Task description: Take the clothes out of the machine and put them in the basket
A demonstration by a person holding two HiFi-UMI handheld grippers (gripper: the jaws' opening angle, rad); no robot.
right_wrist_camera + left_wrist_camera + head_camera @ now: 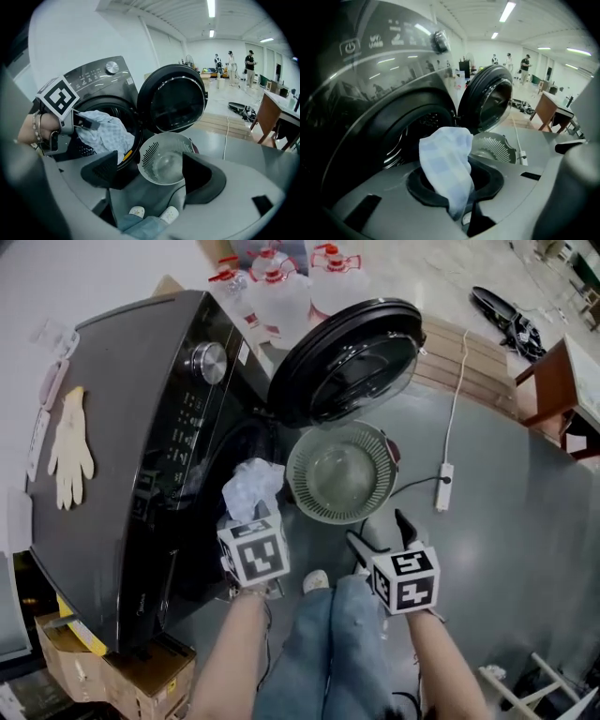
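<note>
In the head view the dark washing machine (141,409) stands at the left with its round door (347,357) swung open. Just in front of the drum opening (408,131), my left gripper (249,517) is shut on a pale blue checked cloth (251,486), which bunches up between the jaws (445,161). The round slotted basket (342,472) sits on the floor under the door and looks empty. My right gripper (382,535) hangs open near the basket's front rim, nothing between its pads (101,171); the right gripper view shows the basket (164,157) and the held cloth (105,133).
A pale glove (70,446) lies on the machine's top. Several water jugs (281,282) stand behind the door. A power strip (443,487) with its cord lies right of the basket, a wooden table (562,390) farther right. Cardboard boxes (122,676) sit at lower left. The person's shoe (316,582) is below the basket.
</note>
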